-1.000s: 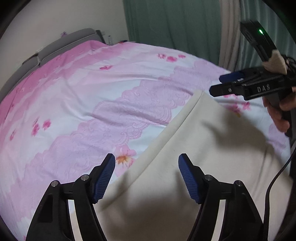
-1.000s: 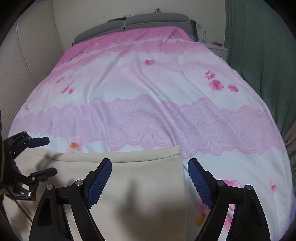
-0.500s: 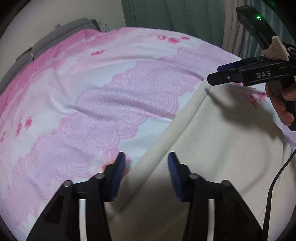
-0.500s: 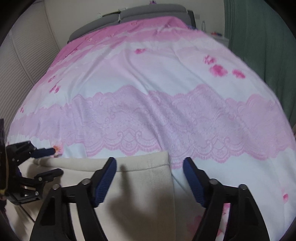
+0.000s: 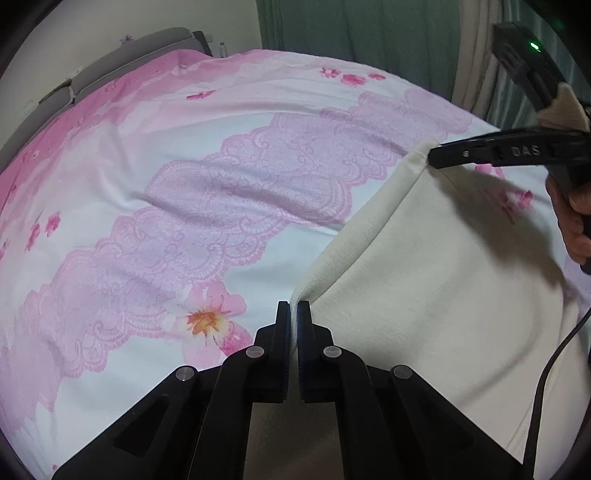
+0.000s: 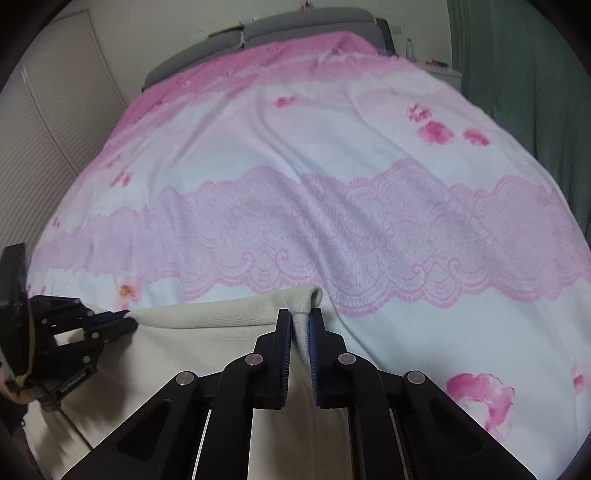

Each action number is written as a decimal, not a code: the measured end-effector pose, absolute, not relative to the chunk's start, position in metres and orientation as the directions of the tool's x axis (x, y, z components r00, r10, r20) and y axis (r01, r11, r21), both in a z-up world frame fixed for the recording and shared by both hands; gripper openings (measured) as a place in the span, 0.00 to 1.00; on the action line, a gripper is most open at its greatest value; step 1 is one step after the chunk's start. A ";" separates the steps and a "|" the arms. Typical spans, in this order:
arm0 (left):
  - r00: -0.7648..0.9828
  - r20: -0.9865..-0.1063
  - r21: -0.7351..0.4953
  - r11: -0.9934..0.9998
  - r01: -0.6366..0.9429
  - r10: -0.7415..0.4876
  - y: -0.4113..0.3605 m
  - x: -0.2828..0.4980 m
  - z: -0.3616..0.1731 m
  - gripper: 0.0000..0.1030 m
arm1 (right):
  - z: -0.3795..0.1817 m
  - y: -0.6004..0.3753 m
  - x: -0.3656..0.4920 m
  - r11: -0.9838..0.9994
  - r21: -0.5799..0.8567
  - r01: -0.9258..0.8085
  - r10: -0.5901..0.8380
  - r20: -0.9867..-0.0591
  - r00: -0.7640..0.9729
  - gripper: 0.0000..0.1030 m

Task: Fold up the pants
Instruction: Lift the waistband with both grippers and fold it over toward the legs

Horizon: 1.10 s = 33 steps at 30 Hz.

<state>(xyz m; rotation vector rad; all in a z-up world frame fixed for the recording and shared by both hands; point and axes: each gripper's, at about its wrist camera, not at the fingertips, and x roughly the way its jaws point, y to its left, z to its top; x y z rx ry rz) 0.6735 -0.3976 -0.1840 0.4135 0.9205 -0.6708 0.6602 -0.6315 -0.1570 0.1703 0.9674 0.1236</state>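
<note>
Cream pants (image 5: 424, 277) lie flat on the near part of a pink flowered bedspread (image 5: 184, 166), their far hem running straight across. My left gripper (image 5: 293, 306) has its jaws closing tight on the hem's left corner, and cloth fills the thin gap between the pads. My right gripper (image 6: 301, 317) pinches the right corner of the pants (image 6: 207, 314), which bunches up between its blue pads. Each gripper shows in the other's view: the right gripper (image 5: 434, 158) at the far corner, the left gripper (image 6: 131, 321) at the left end of the hem.
The bedspread (image 6: 332, 184) stretches away to a grey headboard (image 6: 295, 26). Green curtains (image 5: 351, 37) hang along the bed's right side, and a slatted door (image 6: 55, 129) stands on its left. A hand (image 5: 569, 221) holds the right gripper, and a black cable (image 5: 546, 387) trails over the pants.
Both grippers came down onto the pants' far hem and went from wide open to shut, each on one corner. The right corner now bunches up between the pads.
</note>
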 end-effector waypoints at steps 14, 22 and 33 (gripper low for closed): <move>0.523 -0.744 0.065 0.734 0.676 -0.415 -0.375 0.609 -0.116 0.05 | -0.070 -0.622 0.551 0.975 0.194 -0.103 0.211 -0.689 0.694 0.09; 0.571 -0.692 0.092 0.731 0.676 -0.442 -0.348 0.528 -0.083 0.05 | -0.037 -0.596 0.458 0.976 0.156 -0.149 0.215 -0.663 0.717 0.09; 0.572 -0.674 0.090 0.717 0.691 -0.467 -0.313 0.393 -0.089 0.05 | -0.060 -0.568 0.329 0.974 0.170 -0.150 0.226 -0.687 0.691 0.09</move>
